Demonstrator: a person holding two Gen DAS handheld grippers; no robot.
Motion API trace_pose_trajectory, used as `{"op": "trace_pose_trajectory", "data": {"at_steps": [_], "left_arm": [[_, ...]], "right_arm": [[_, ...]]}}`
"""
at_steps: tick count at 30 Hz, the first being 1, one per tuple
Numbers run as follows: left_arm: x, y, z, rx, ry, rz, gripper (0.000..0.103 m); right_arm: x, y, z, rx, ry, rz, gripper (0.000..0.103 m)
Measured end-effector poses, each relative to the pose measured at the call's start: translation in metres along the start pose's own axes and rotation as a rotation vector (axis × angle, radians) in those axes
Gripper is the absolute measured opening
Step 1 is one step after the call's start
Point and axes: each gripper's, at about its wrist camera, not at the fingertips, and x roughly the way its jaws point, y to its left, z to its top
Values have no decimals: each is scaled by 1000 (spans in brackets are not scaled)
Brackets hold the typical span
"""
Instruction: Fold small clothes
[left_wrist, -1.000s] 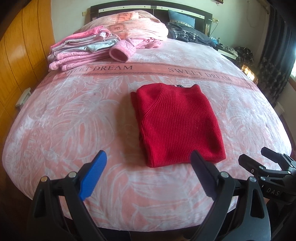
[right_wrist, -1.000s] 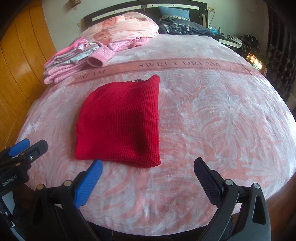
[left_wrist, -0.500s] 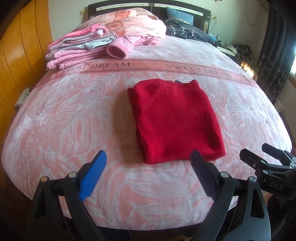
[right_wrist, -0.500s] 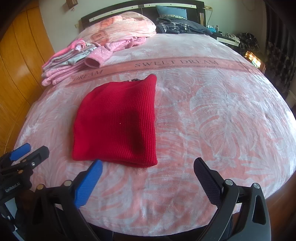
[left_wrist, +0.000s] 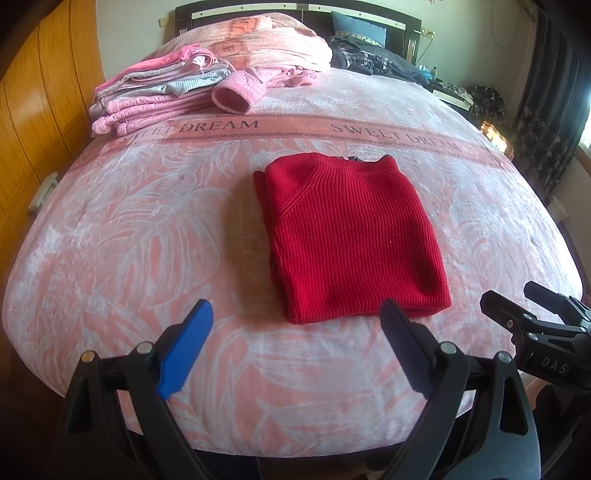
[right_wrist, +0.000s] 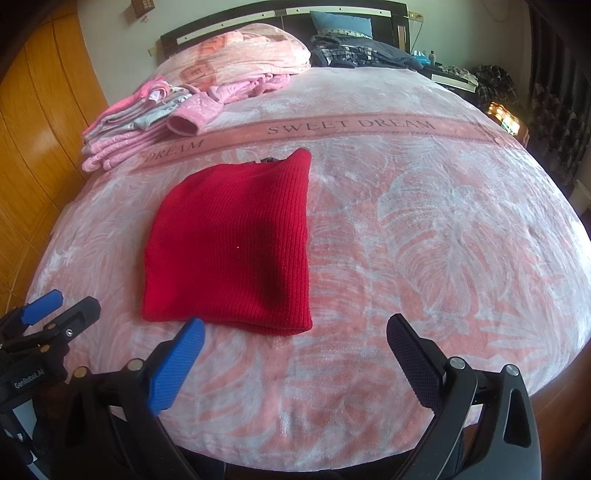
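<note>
A red knit sweater (left_wrist: 351, 236) lies folded into a rough rectangle on the pink bedspread (left_wrist: 147, 229), its neck end toward the headboard. In the right wrist view the same sweater (right_wrist: 236, 243) sits left of centre. My left gripper (left_wrist: 295, 332) hangs open over the near edge of the bed, just short of the sweater's hem, holding nothing. My right gripper (right_wrist: 295, 350) is also open and empty, just in front of the hem and to its right. Each gripper shows at the edge of the other's view.
A stack of folded pink and grey clothes (left_wrist: 159, 92) rests at the far left of the bed. A pink folded blanket (left_wrist: 266, 40) and dark clothes (left_wrist: 373, 59) lie by the headboard. A wooden wardrobe (left_wrist: 33, 92) stands on the left, dark curtains (left_wrist: 546, 110) on the right.
Both grippers have drawn back slightly and risen; the sweater and the bed look a little further away and lower in view. The sweater has not moved.
</note>
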Motion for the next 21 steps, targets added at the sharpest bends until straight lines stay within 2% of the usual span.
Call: {"op": "trace_pose_trajectory", "data": {"at_steps": [7, 12, 13, 17, 21], "left_arm": [[1, -1, 0, 2, 2, 0, 91], [4, -3, 0, 4, 7, -2, 91], [4, -2, 0, 3, 8, -3, 91], [5, -3, 0, 3, 9, -3, 91], [5, -3, -1, 4, 11, -5, 91]], "right_arm": [[-1, -1, 0, 4, -6, 15, 99], [-1, -7, 2, 49, -2, 123, 99], [-3, -7, 2, 49, -17, 112, 99], [-9, 4, -1, -26, -93, -88, 99], [-7, 6, 2, -32, -89, -100, 99]]}}
